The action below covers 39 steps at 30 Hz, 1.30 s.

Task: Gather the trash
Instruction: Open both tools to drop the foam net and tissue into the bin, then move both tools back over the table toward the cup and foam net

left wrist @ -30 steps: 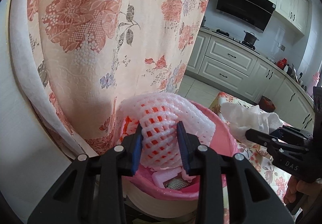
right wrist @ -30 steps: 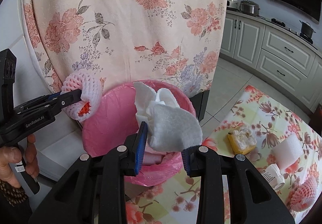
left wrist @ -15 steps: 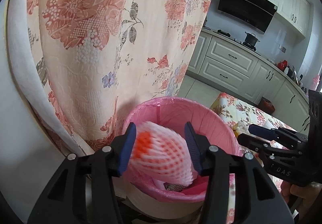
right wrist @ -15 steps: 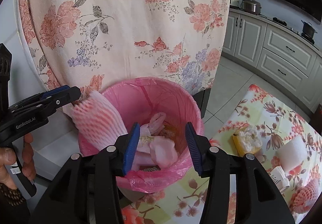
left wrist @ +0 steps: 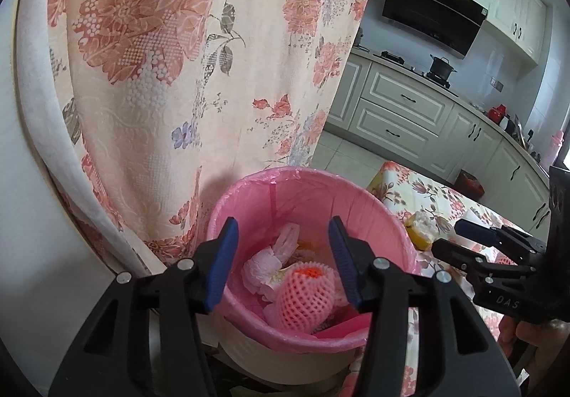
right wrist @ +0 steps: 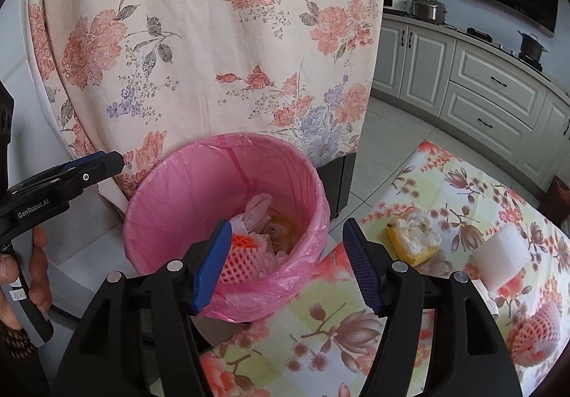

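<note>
Kitchen cabinets run along the far wall, and a flowered curtain (left wrist: 185,76) hangs just beyond both claws. Below and ahead of our left claw (left wrist: 283,263) sits the bin (left wrist: 399,240), lined with a pink bag; the foam fruit net (left wrist: 306,293) lies inside it on crumpled tissue (left wrist: 263,265), free of the pads. That claw's jaws have just been opening and stand partly apart with nothing between them. Our right claw (right wrist: 288,267) has also just been opening and is wide and empty over the bin's near rim.

To the right of the right claw, on the flowered bench (right wrist: 342,333), trash remains: a yellow sponge scrap (right wrist: 415,240), a white foam block (right wrist: 500,256) and another foam net (right wrist: 536,338). We judge all three very light, soft and springy. We would pinch each across its middle, squeezing well in, since foam gives and may slip out.
</note>
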{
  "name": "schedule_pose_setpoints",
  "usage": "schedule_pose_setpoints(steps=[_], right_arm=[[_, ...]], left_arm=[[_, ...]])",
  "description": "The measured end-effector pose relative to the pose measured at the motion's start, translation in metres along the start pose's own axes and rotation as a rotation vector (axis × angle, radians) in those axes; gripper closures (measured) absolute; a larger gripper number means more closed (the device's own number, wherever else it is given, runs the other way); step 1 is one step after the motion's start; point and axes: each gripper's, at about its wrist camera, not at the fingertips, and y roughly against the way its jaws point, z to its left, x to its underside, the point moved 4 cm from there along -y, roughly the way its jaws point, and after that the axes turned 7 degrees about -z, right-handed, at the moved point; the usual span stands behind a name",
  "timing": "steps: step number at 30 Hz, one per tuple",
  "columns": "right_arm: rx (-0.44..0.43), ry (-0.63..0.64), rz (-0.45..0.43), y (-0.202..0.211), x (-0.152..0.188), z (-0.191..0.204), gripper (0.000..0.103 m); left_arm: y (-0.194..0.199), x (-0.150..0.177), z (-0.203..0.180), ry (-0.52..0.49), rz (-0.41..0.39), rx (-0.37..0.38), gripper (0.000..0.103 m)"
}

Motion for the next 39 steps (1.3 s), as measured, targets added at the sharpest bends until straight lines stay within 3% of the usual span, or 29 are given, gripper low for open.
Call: schedule_pose_setpoints(steps=[25,39], right_arm=[[0.139,-0.099,-0.031,0.057,0.038,-0.097,0.034],[0.221,-0.163,-0.028,0.086,0.069,-0.160,0.031]], left_arm=[[-0.003,0.006,-0.049,-0.054,0.019,0.046,0.048],[-0.014,0.011,-0.102,-0.109,0.045,0.095,0.046]])
